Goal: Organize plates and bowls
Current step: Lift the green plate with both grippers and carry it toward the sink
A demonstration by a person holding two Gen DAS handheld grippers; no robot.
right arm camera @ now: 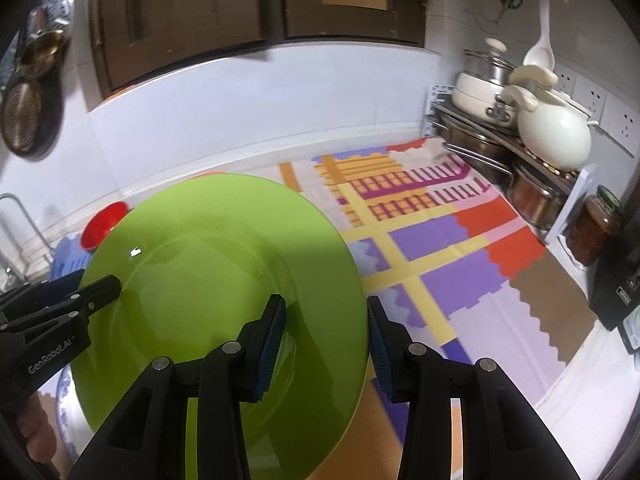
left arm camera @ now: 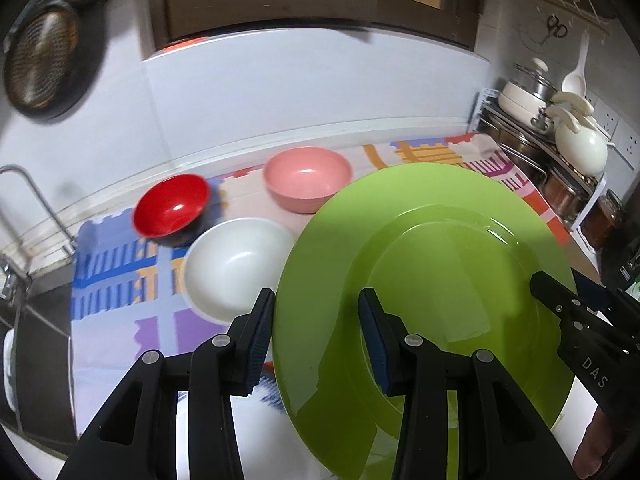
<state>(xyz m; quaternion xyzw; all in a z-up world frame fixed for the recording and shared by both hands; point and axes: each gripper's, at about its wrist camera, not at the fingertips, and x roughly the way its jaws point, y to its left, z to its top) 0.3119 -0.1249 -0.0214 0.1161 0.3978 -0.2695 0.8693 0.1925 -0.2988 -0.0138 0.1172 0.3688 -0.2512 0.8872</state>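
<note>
Both jaws pinch the green plate [left arm camera: 432,264] by opposite rims: left gripper [left arm camera: 316,340] at one edge, right gripper [right arm camera: 326,340] at the other, holding it above the table [right arm camera: 460,280]. Red bowl [left arm camera: 172,210], pink bowl [left arm camera: 306,178] and white bowl [left arm camera: 236,264] sit empty on the mat.

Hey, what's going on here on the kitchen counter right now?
A person is carrying a green plate with two handheld tongs, one on each side. The left tongs straddle the plate's left rim and the right tongs straddle its right rim. The plate is up off the patterned mat and tilted. Three bowls sit on the mat beyond it: a red bowl, a pink bowl and a white bowl. None of them is stacked yet.
</note>
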